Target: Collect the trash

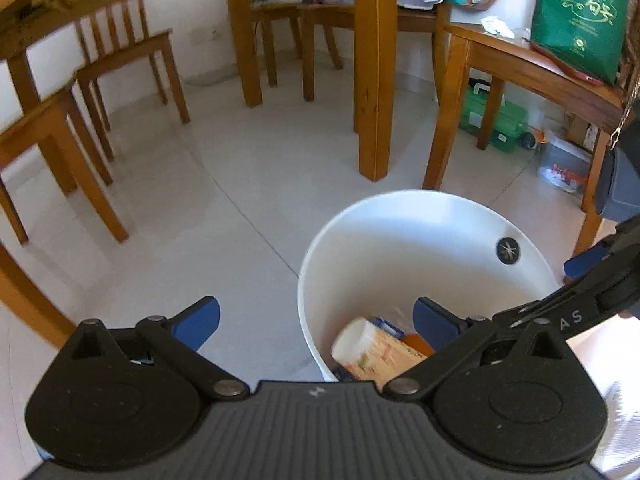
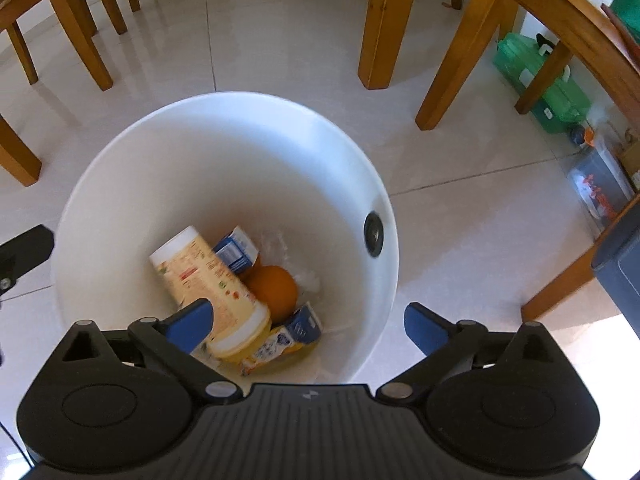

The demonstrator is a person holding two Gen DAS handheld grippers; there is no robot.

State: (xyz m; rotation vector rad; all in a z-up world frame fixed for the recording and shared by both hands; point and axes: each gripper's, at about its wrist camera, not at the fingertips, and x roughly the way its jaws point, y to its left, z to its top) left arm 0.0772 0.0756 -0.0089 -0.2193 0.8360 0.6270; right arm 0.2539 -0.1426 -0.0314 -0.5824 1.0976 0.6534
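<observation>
A white round bin stands on the tiled floor. In the right wrist view the bin holds a cream printed tub with a yellow lid, an orange, and two blue-and-white cartons. Over the bin's near side hangs my right gripper, open, with nothing between its pads. My left gripper is open and empty at the bin's left rim, one pad over the floor and one over the bin. The tub shows below it. One of the right gripper's blue fingers reaches in from the right.
Wooden table legs and chairs ring the bin on the far side. A green toolbox and a clear plastic box lie under the right chair. A green bag stands on that chair's seat.
</observation>
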